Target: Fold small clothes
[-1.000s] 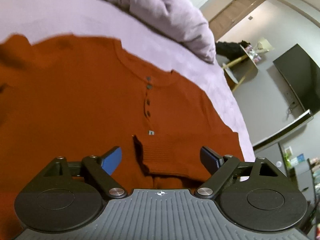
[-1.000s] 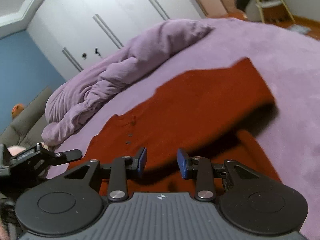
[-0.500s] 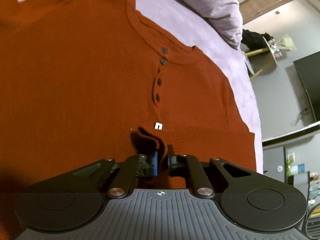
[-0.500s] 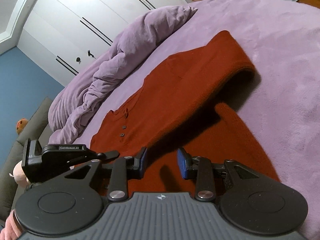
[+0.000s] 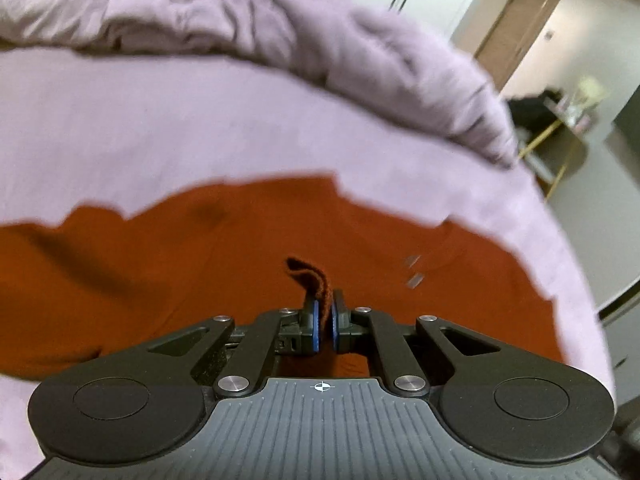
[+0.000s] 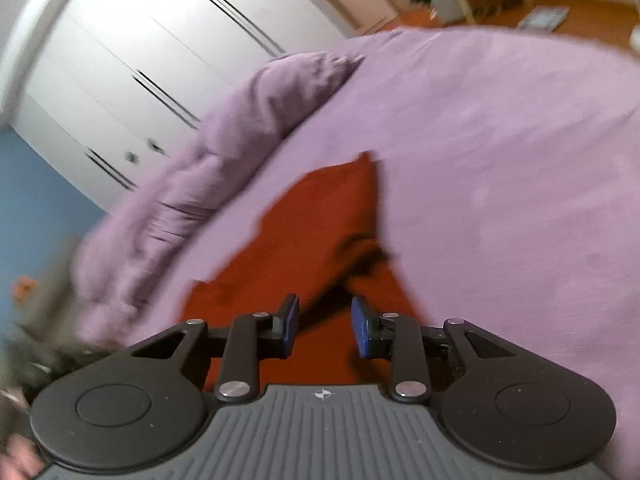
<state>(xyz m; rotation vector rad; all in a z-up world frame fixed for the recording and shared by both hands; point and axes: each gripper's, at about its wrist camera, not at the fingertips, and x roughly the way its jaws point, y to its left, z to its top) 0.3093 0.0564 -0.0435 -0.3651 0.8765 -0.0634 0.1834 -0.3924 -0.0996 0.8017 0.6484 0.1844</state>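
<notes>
1. The rust-red sweater is spread on the purple bed, directly ahead of and beneath both grippers.
2. The left gripper is pressed together on a ribbed cuff of the sweater, which stands up out of the pinch.
3. The right gripper is seen with its jaws closing; red fabric lies below the gap, but nothing is observed pressed between the pads.
4. Risk, as judged: only a narrow edge of cuff is held, so a pull across the knit could let it slip free or drag the body out of square.
5. Both views are blurred; the buttons are smeared, and the sweater's near edge is hidden behind the gripper bodies.
6. A bunched duvet lies beyond the sweater.
</notes>
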